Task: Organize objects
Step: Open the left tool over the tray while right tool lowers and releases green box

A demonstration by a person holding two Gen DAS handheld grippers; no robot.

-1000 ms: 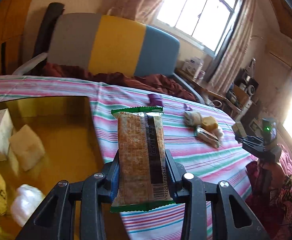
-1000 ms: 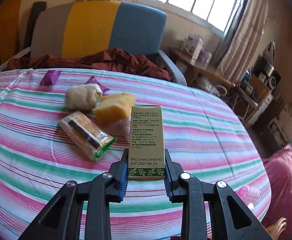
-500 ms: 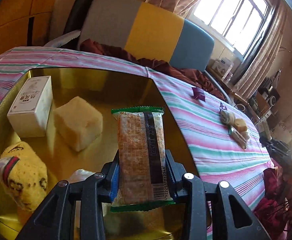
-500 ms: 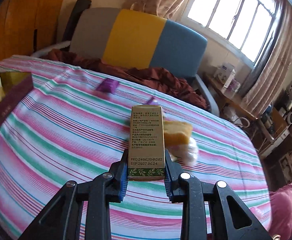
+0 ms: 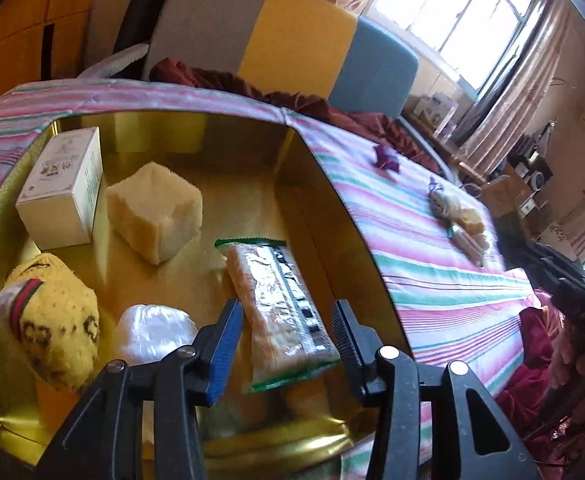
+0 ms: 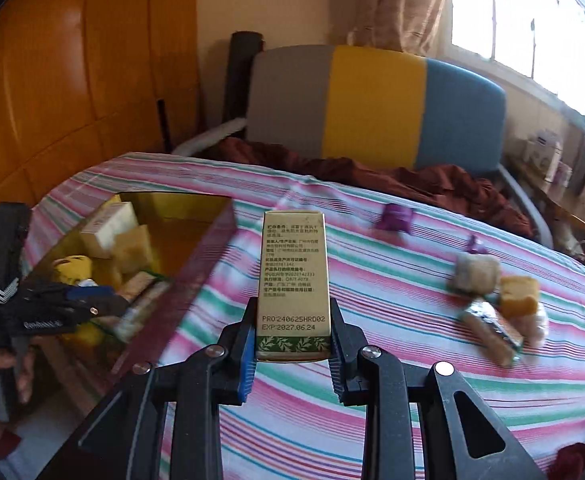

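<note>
My left gripper [image 5: 288, 344] is open over the gold box [image 5: 312, 184]; the green-edged biscuit packet [image 5: 280, 304] lies loose between its jaws, touching neither. The box also holds a white carton [image 5: 62, 188], a pale sponge block [image 5: 154, 210], a yellow plush [image 5: 52, 320] and a white wrapped item [image 5: 152, 332]. My right gripper [image 6: 292, 356] is shut on a tall olive-gold carton [image 6: 292, 280], held above the striped tablecloth [image 6: 372, 380]. In the right wrist view the gold box [image 6: 196, 204] and left gripper [image 6: 104, 304] are at the left.
On the cloth to the right lie a wrapped ball [image 6: 476, 272], a yellow cake piece [image 6: 520, 300], another packet [image 6: 492, 328] and purple wrappers [image 6: 396, 216]. A grey, yellow and blue chair [image 6: 372, 108] stands behind the table. Wooden panelling is at the left.
My left gripper moved over the gold box, opened and let go of the biscuit packet. My right gripper swung left towards the box, still holding the olive-gold carton.
</note>
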